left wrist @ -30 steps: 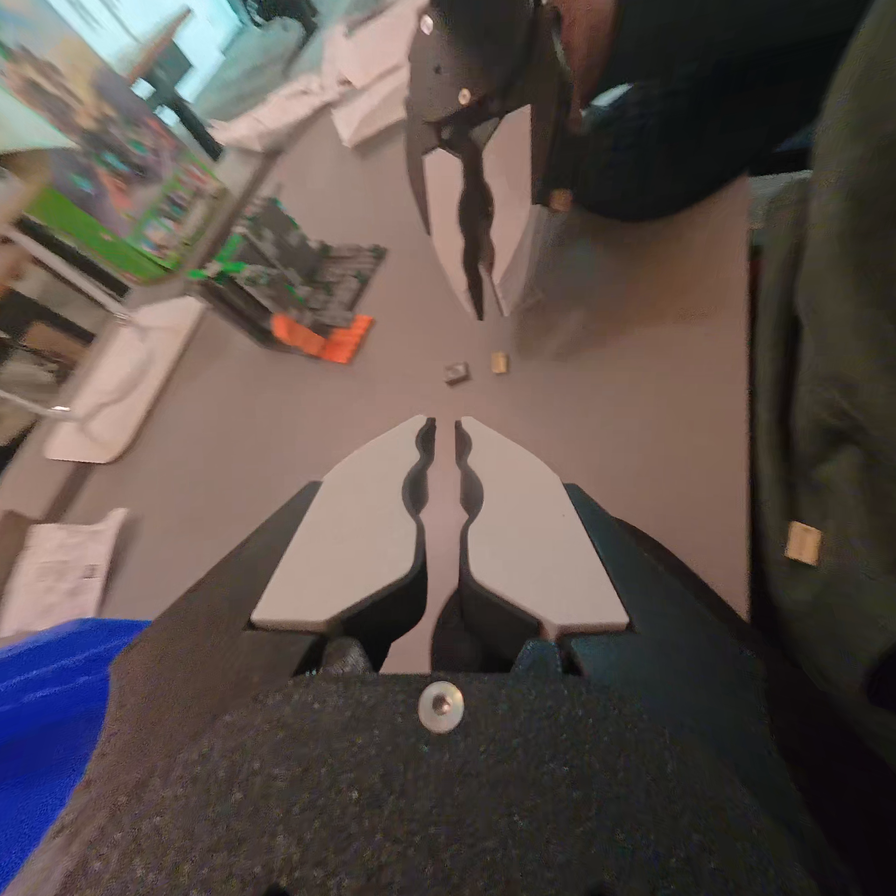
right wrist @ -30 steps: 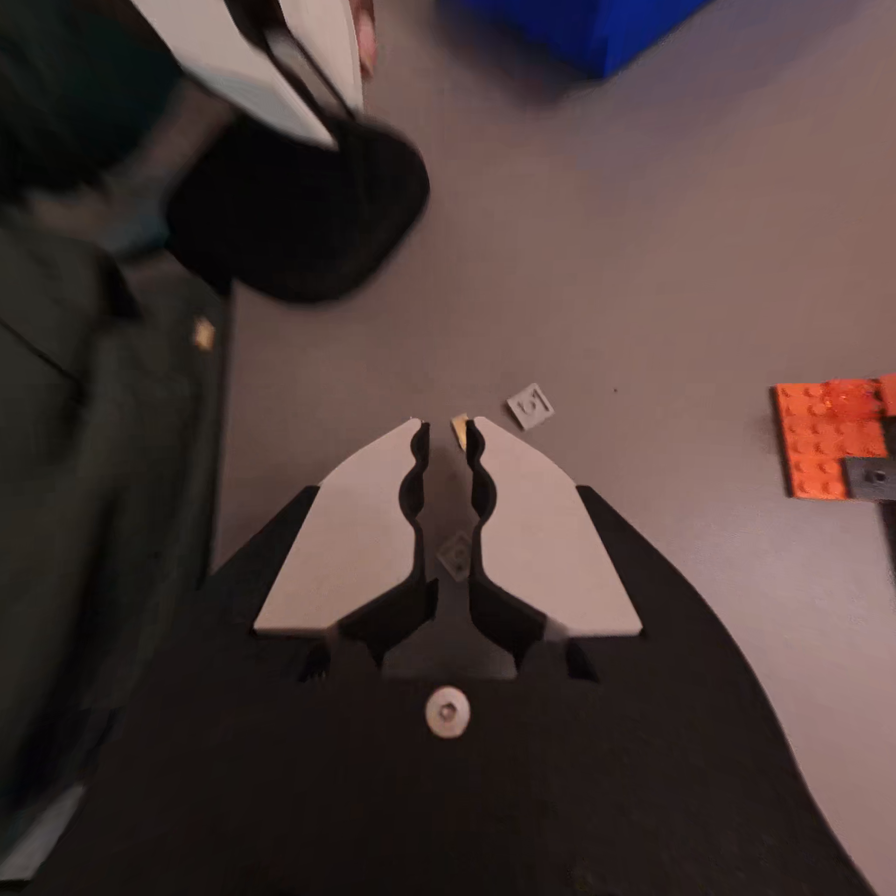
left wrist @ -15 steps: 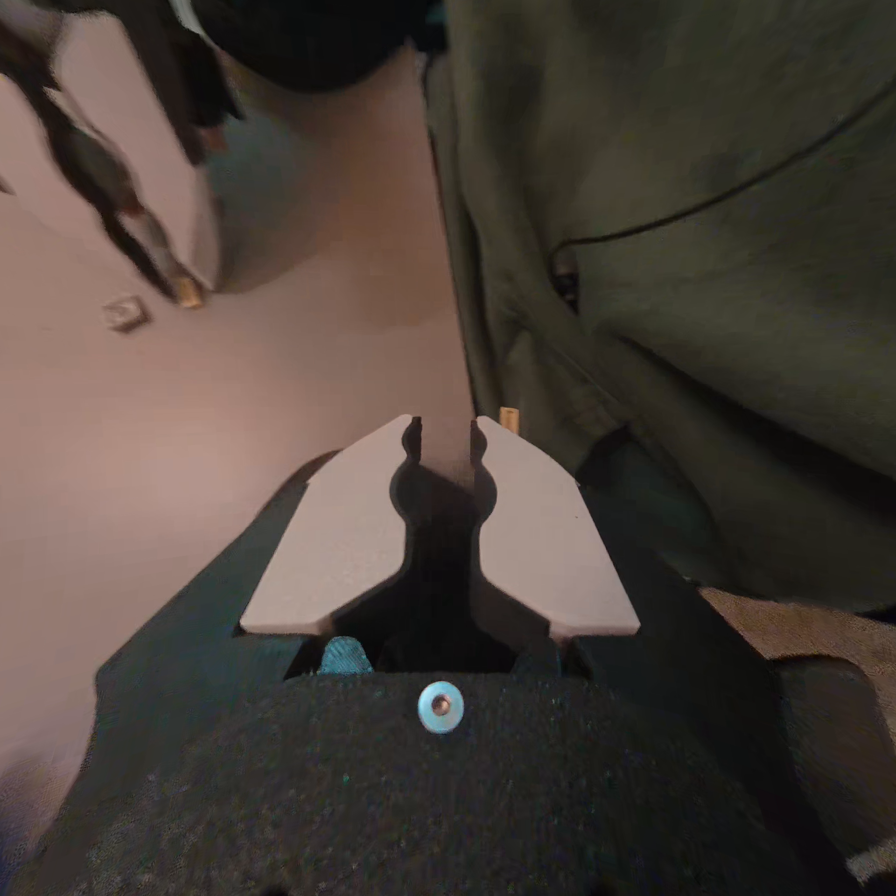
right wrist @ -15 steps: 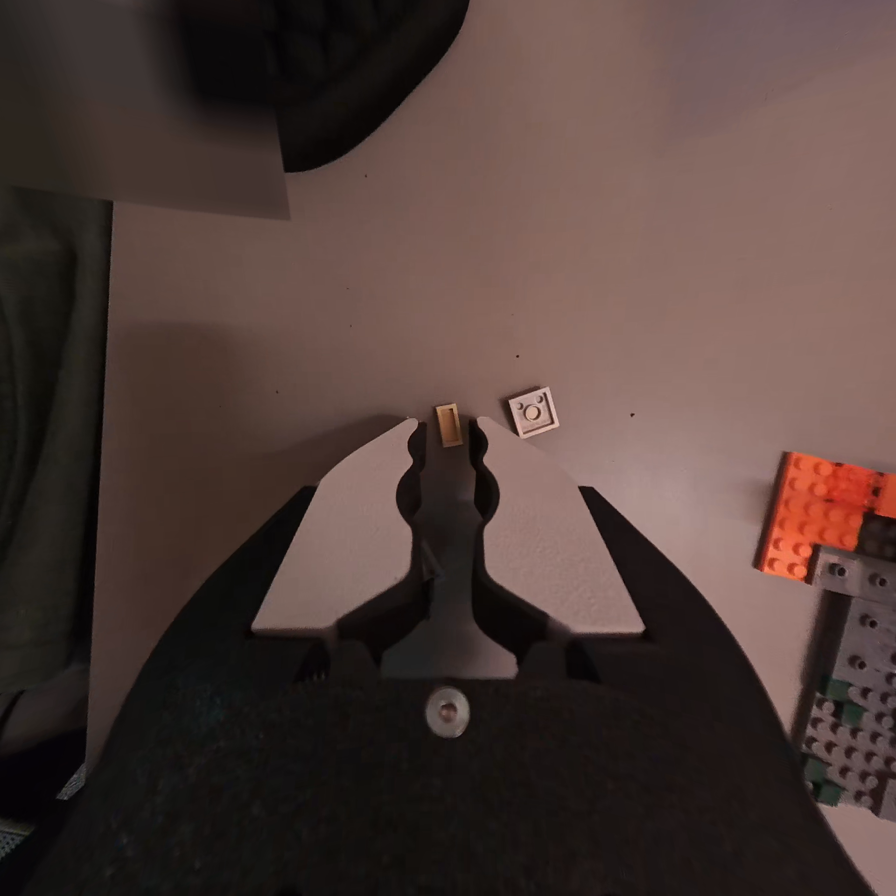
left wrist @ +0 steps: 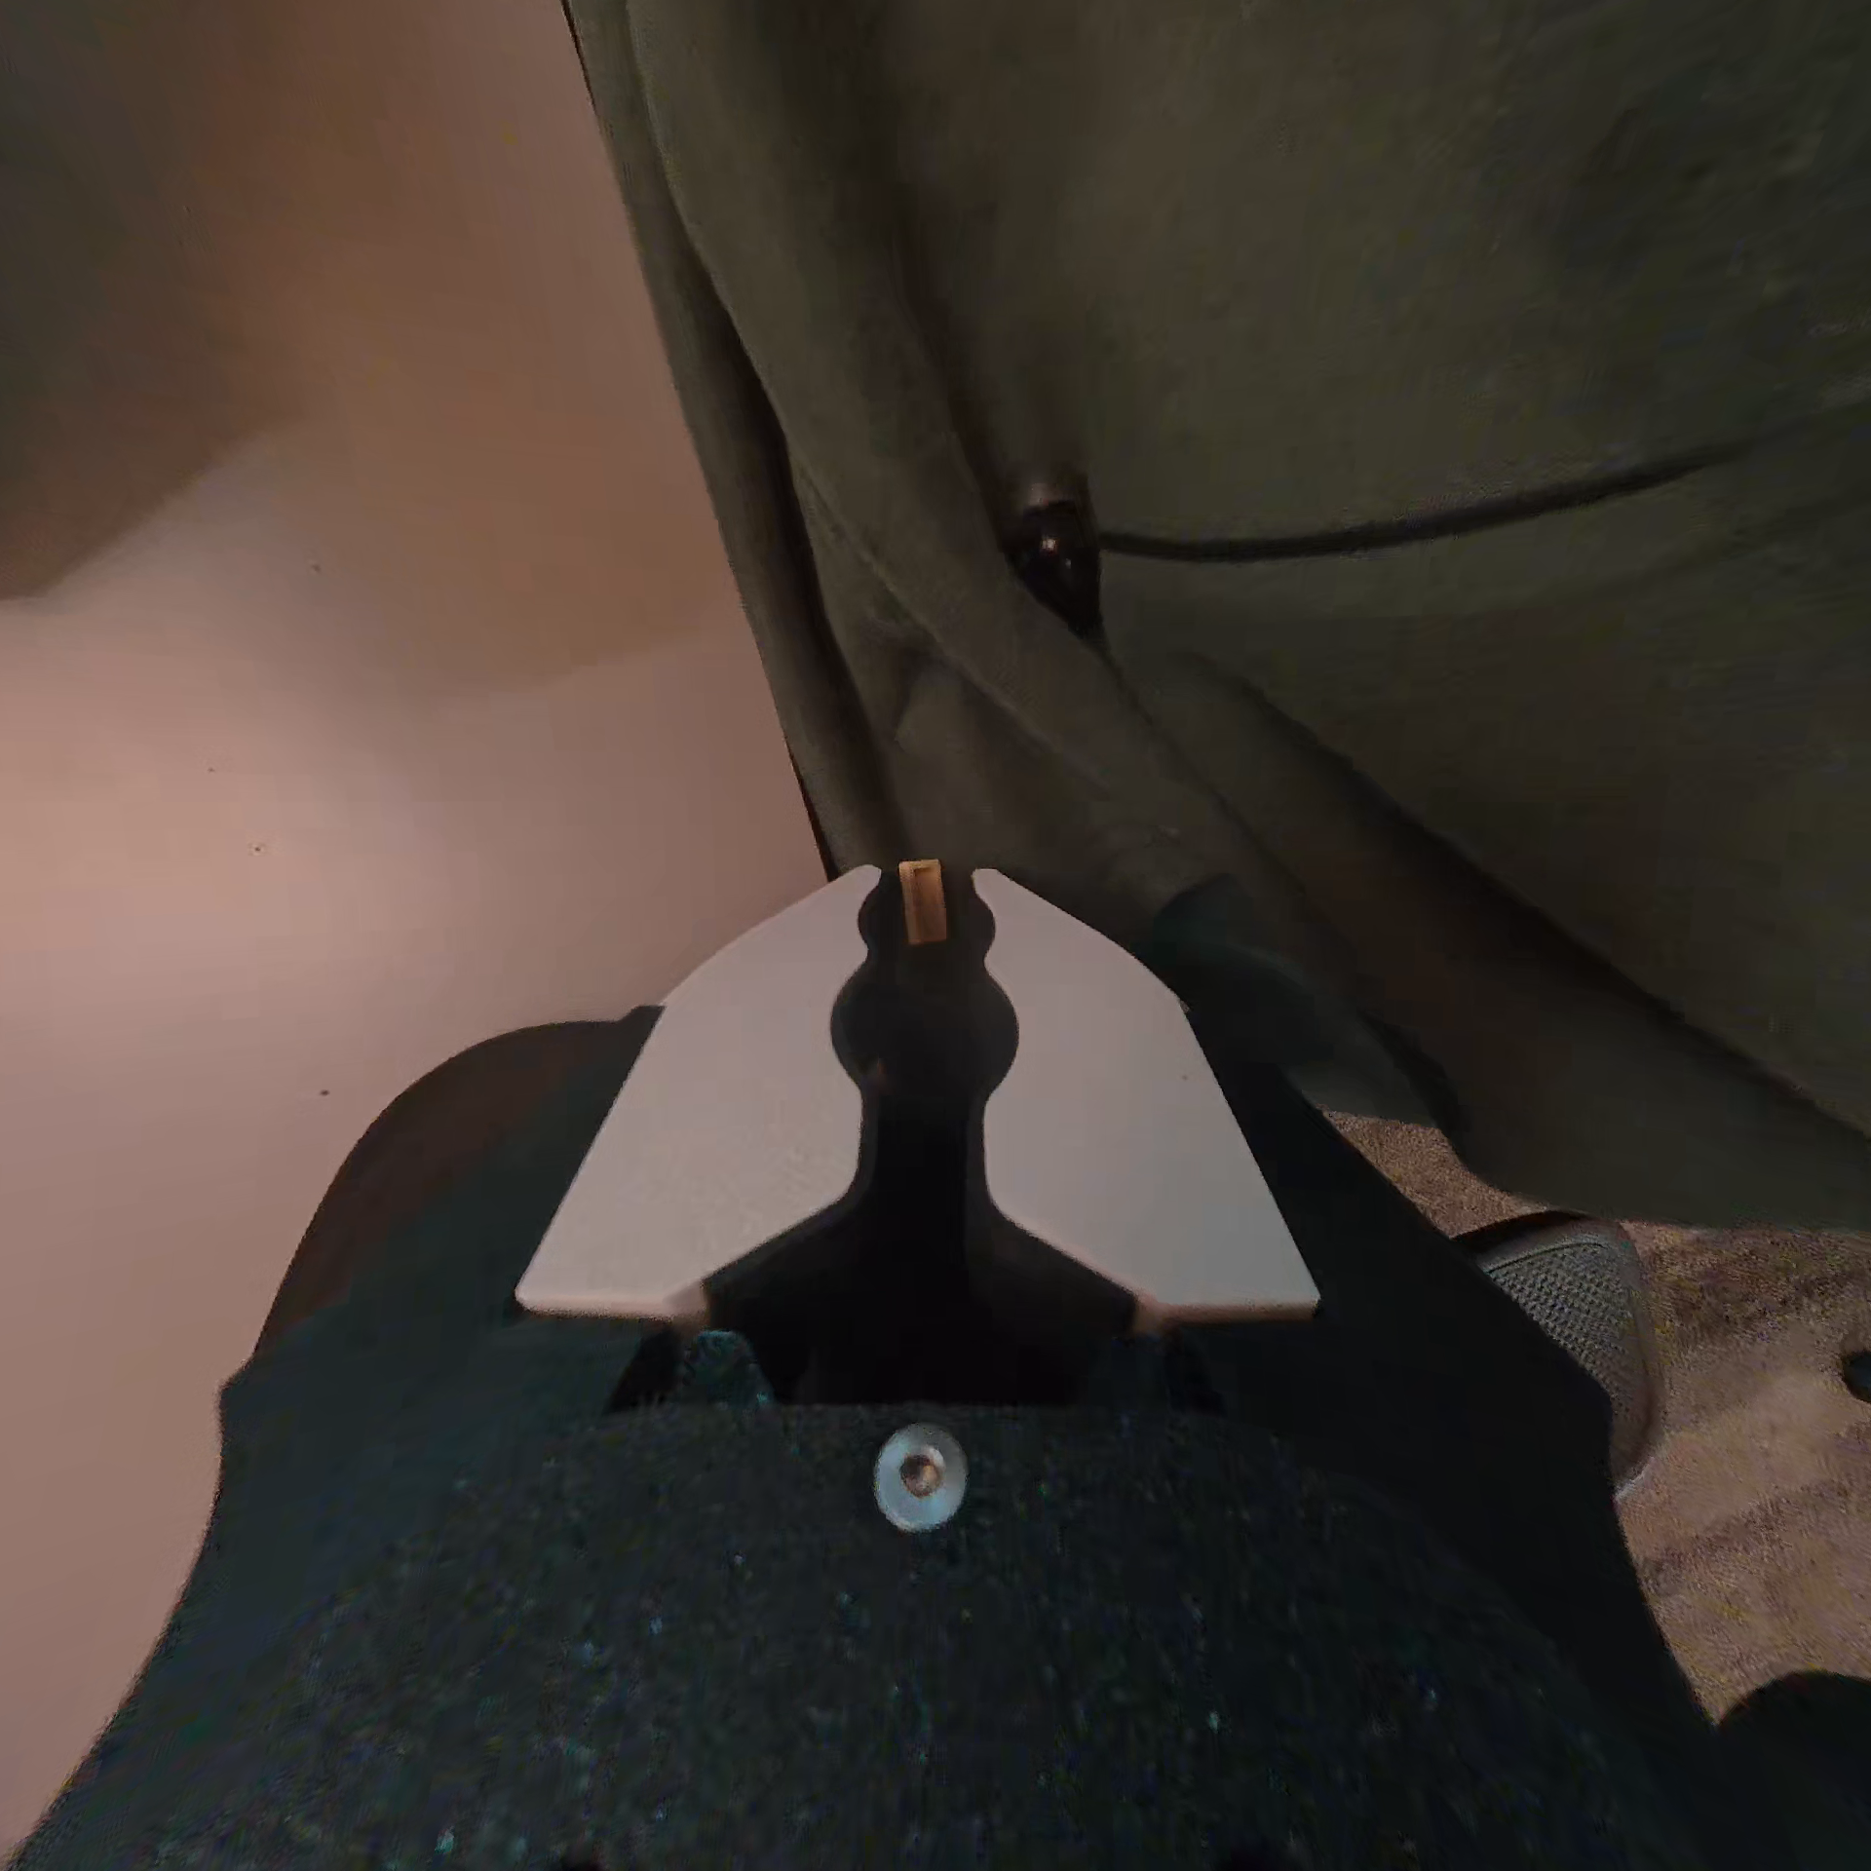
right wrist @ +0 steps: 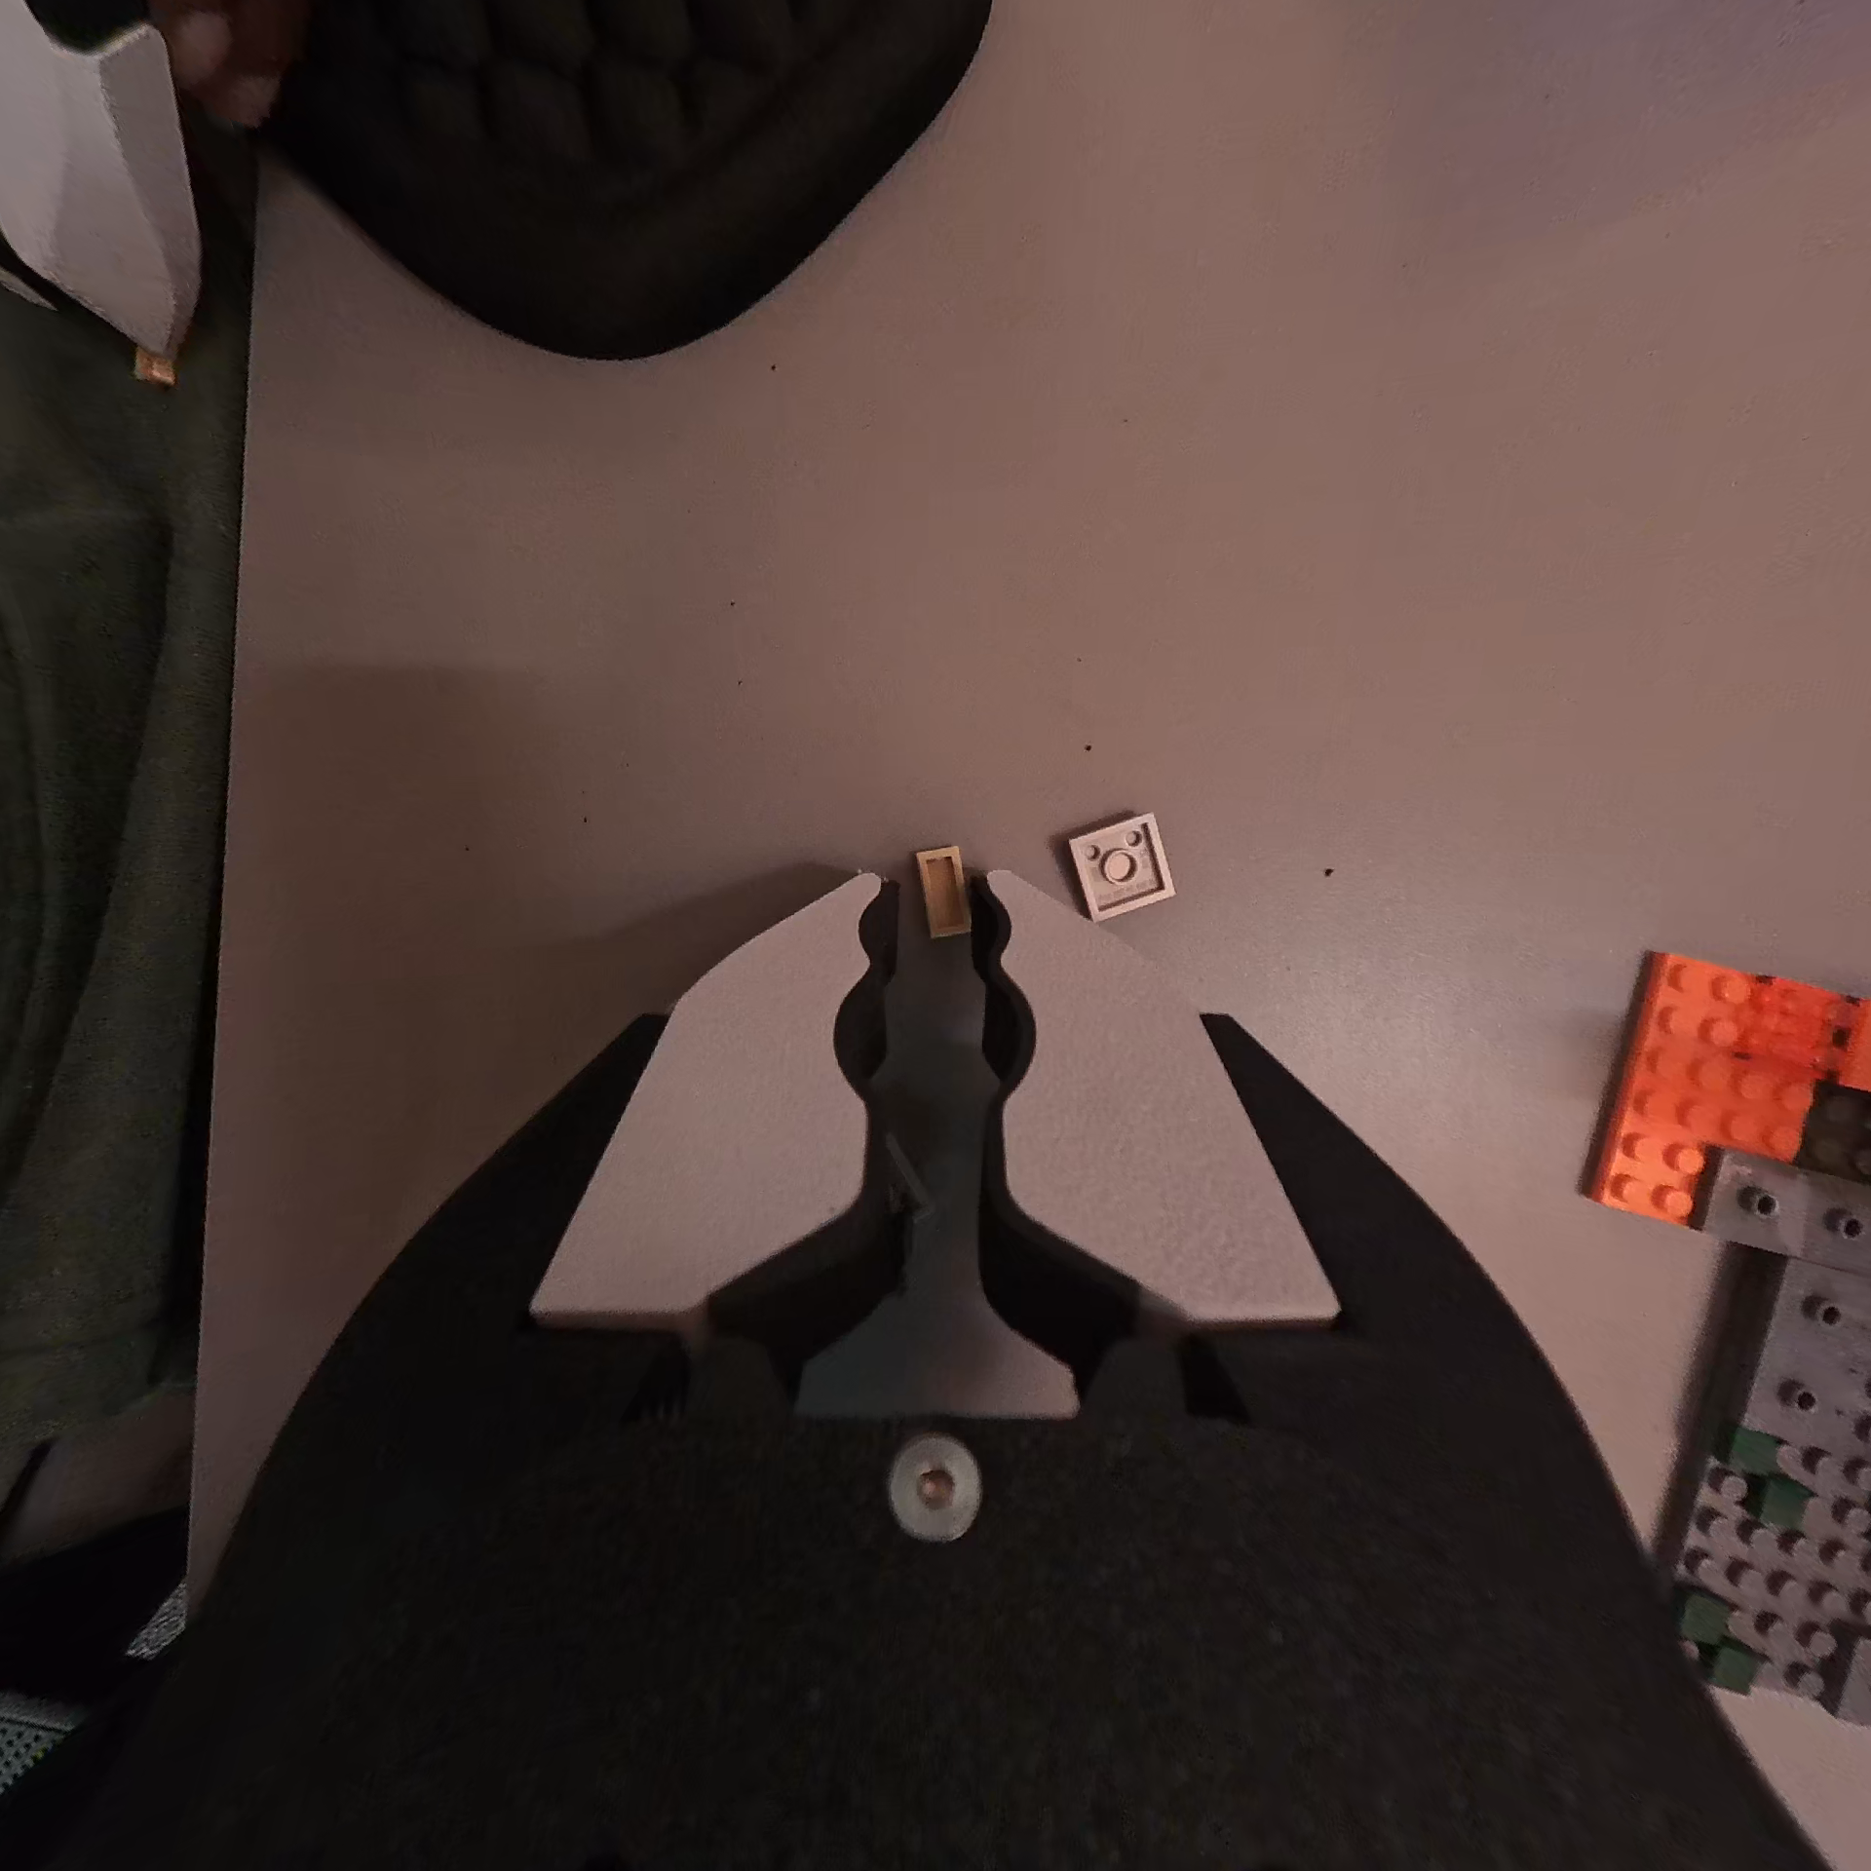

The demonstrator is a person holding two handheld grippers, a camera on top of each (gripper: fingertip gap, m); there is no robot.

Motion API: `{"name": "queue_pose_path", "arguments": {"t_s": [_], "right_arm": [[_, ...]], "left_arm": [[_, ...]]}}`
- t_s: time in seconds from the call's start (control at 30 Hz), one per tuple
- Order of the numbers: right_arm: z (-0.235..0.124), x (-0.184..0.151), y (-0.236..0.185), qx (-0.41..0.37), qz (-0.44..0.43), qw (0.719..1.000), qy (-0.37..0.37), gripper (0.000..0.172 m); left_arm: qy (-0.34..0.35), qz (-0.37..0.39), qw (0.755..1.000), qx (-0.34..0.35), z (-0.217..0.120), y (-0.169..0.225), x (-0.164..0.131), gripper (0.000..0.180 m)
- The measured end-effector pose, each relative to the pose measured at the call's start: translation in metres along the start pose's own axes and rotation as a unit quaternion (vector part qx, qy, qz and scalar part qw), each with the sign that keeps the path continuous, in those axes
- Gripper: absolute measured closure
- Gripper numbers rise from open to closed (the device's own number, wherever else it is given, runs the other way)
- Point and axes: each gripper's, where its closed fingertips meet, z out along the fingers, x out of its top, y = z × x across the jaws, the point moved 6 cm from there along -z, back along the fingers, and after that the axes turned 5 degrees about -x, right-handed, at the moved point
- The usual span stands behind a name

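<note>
Left wrist view: the left gripper [left wrist: 923, 886] has its jaws apart, and a small tan piece [left wrist: 921, 904] stands upright between the tips with a dark gap on either side, so neither pad presses on it. The piece sits just past the bench [left wrist: 304, 810] edge, against an olive-green garment [left wrist: 1316, 405] that fills the right and upper part of the view. A thin black cord [left wrist: 1417, 521] runs across the garment higher up, and mottled carpet [left wrist: 1721, 1519] shows low on the right. Right wrist view: the right gripper [right wrist: 937, 886] also has its jaws apart, low over the bench. A second tan piece [right wrist: 943, 894] lies flat, hollow side up, between the tips, close to the right pad and clear of the left one. Just to its right lies a grey square plate [right wrist: 1122, 866], apart from the fingers. Farther right, an orange studded plate [right wrist: 1711, 1083] adjoins a grey studded build [right wrist: 1802, 1468]. At the far edge lie a black padded object [right wrist: 607, 152] and, in the top-left corner, the other gripper with its tan piece at the tip.
</note>
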Motion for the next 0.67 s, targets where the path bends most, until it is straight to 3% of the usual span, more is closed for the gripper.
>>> {"name": "queue_pose_path", "arguments": {"t_s": [0.03, 0.4, 0.67], "right_arm": [[0.000, 0.000, 0.000, 0.000, 0.000, 1.000, 0.001, 0.158], [-0.001, 0.000, -0.001, -0.012, -0.006, 1.000, 0.002, 0.158], [-0.001, 0.000, -0.003, -0.025, -0.013, 1.000, 0.001, 0.158]], "left_arm": [[-0.009, -0.001, 1.000, 0.002, 0.001, 0.000, 0.001, 0.170], [-0.098, -0.013, 0.995, 0.026, 0.018, 0.004, 0.006, 0.177], [-0.033, -0.038, 0.998, 0.032, 0.005, 0.010, 0.005, 0.179]]}}
